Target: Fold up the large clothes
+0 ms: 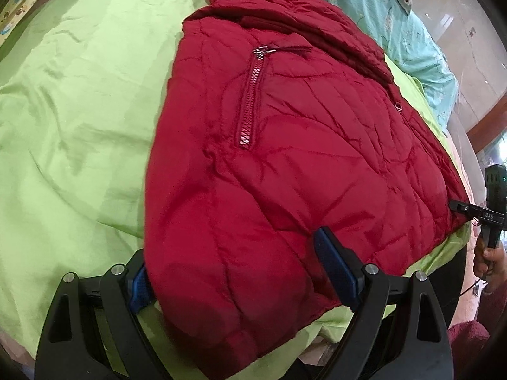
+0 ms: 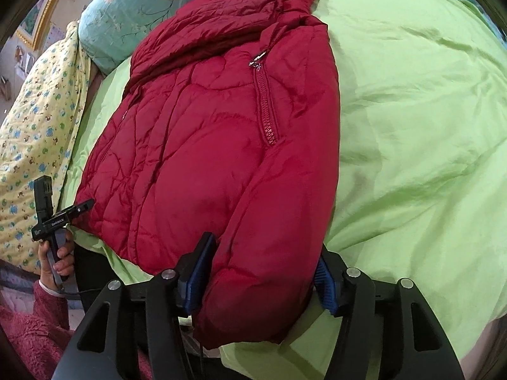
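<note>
Jacket on green bedsheet

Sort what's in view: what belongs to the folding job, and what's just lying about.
Job: red jacket; left gripper; right gripper; green sheet under the jacket.
Lying about: teal floral bedding; yellow quilt.

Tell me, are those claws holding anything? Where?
The left gripper and right gripper straddle the near edge of the jacket; whether either pinches it cannot be told.
</note>
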Demonstrator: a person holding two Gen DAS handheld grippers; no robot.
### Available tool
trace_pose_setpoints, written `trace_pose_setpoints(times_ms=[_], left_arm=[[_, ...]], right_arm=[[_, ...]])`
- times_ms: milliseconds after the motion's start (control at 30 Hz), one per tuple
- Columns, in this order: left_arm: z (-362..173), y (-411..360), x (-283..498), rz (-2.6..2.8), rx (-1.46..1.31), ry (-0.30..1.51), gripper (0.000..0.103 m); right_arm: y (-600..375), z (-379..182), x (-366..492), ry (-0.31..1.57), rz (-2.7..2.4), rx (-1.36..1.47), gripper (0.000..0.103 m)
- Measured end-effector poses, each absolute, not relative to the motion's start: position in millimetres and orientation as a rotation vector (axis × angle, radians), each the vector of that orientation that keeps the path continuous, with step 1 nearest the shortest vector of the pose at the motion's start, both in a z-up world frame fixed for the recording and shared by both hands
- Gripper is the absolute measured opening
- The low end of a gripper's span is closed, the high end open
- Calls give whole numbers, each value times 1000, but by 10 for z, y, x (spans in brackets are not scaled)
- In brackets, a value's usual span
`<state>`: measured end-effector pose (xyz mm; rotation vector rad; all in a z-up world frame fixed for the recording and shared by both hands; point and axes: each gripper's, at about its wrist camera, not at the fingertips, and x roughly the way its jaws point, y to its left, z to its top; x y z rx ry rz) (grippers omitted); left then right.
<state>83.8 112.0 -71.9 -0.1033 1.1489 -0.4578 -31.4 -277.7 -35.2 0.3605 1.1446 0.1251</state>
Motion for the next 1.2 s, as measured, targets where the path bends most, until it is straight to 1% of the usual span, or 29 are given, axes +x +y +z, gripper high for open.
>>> trace_pose_setpoints(times_ms=[100,267,400,433,500,600,633,667,700,733,767,800,867,1000,1200], left_arm=[[-725,1075,824,-472,-90,1154,91],[-722,1072,807,-475,-85,1152,90],[-725,1076,792,-479,-82,1154,91],[-724,1078,790,-479,-83,1154,91],[-728,1081,797,-480,-90,1157,90],[-731,1090,802,-488,-104,1156,88],[-724,1089,795,-493,-105,1152,84],[-709,1090,782,-503,-107,1144,70],[-697,1105,770,-513,-110,1137,54],[-679,1117,759,-519,-114,1129,48],[-666,1124,749,-518,-115,1120,37],[-653,1135,740,-516,-118,1113,30],[-626,1164,725,-516,-137,1100,25],[-530,1204,670,-519,-149,1064,20],[-201,1177,696,-540,-155,968,17]], right_arm=[[-2756,-345,-328,1146,134,351,57],[-2777,-353,-323,1148,140,368,60],[-2789,-354,-327,1142,147,369,59],[-2792,-351,-335,1141,147,370,57],[-2796,-346,-341,1136,151,372,57],[-2782,-345,-332,1126,150,360,49],[-2768,-343,-330,1120,151,355,45],[-2757,-341,-331,1116,151,353,43],[-2745,-335,-335,1110,152,351,42],[-2746,-331,-338,1104,154,355,40],[-2751,-324,-344,1096,156,364,38],[-2763,-315,-354,1088,158,375,37],[-2791,-295,-374,1070,160,397,33],[-2823,-209,-442,1015,180,451,30],[-2872,-74,-441,933,238,528,27]])
